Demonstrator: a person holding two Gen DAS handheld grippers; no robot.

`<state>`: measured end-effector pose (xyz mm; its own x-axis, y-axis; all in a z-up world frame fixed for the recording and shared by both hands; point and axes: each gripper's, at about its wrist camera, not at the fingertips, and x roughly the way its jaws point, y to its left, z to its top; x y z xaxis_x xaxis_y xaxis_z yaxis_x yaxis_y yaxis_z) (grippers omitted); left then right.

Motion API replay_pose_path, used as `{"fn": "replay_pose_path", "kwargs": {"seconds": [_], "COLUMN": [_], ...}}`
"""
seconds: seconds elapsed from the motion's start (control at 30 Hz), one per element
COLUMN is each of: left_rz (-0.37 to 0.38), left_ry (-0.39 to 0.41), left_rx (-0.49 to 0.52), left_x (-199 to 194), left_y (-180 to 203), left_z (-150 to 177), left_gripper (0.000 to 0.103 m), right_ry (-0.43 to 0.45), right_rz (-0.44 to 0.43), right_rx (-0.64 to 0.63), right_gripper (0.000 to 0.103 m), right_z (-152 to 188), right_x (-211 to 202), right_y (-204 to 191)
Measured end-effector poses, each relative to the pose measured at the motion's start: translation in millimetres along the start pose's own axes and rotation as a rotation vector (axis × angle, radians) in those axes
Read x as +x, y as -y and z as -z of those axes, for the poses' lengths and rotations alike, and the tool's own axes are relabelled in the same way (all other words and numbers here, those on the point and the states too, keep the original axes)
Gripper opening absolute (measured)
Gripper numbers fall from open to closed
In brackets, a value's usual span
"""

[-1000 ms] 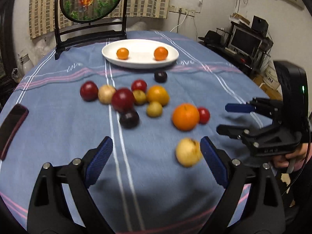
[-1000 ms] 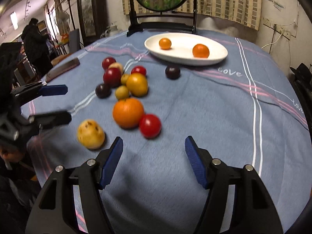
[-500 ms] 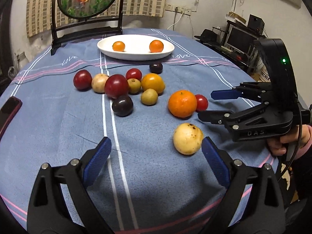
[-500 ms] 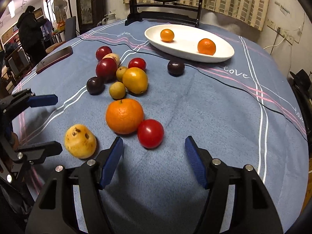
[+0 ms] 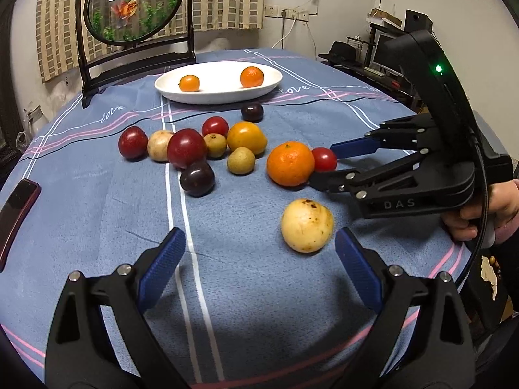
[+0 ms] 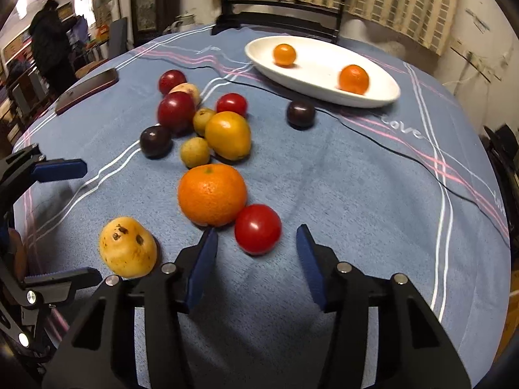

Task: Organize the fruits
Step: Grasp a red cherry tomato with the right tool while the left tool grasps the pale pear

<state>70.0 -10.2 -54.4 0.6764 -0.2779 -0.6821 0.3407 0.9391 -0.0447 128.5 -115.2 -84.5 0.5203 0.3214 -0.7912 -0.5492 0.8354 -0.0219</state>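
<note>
Right gripper (image 6: 256, 243) closing in on the cherry tomato (image 6: 258, 228)!

We've got the tomato sitting between our narrowing jaws, pads not yet touching it. The mandarin (image 6: 212, 194) presses against its left side, crowding our left finger. Our left gripper (image 5: 259, 270) hangs wide open, empty, the yellow guava (image 5: 306, 225) just ahead; the white plate (image 6: 311, 81) waits far ahead.

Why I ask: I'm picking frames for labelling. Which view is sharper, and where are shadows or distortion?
Left wrist view: sharp, the pale fruit crisp; fisheye bends the table edge; the left gripper casts a dark shadow on the cloth. Right wrist view: softer, the plate and its oranges smeared; dark corners; the right gripper, jaws closing, has a red fruit between them.
</note>
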Motion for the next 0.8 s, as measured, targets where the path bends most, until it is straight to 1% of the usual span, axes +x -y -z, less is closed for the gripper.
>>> {"fn": "replay_pose_path", "kwargs": {"seconds": [0.07, 0.17, 0.27, 0.4, 0.47, 0.57, 0.63, 0.67, 0.73, 0.8], "left_rz": [0.001, 0.002, 0.005, 0.015, 0.029, 0.042, 0.064, 0.078, 0.089, 0.083], "left_ry": [0.0, -0.001, -0.003, -0.014, -0.015, -0.012, -0.021, -0.03, -0.055, -0.07], "left_rx": [-0.003, -0.006, -0.007, -0.019, -0.022, 0.009, 0.022, 0.026, 0.042, 0.063], "left_x": [0, 0, 0, 2, 3, 3, 5, 8, 15, 18], "left_y": [-1, -1, -1, -3, -3, 4, 9, 12, 18, 22], "left_z": [0, 0, 0, -1, -3, -6, -9, -10, -13, -14], "left_gripper": [0.095, 0.095, 0.095, 0.095, 0.094, 0.086, 0.076, 0.073, 0.057, 0.055], "right_ry": [0.0, 0.004, 0.009, 0.009, 0.011, 0.031, 0.06, 0.065, 0.07, 0.071], "right_rz": [-0.019, -0.011, -0.003, 0.002, -0.019, -0.035, -0.042, -0.043, -0.056, -0.064], "right_rx": [-0.039, -0.082, -0.087, -0.036, -0.005, 0.025, 0.056, 0.067, 0.092, 0.104], "right_gripper": [0.053, 0.053, 0.046, 0.03, 0.029, 0.029, 0.029, 0.029, 0.029, 0.029], "right_z": [-2, -5, -4, -3, -2, -1, 1, 1, 2, 2], "right_x": [2, 3, 2, 1, 1, -4, -10, -11, -13, -13], "right_y": [-5, -10, -12, -2, 5, 11, 16, 18, 23, 25]}}
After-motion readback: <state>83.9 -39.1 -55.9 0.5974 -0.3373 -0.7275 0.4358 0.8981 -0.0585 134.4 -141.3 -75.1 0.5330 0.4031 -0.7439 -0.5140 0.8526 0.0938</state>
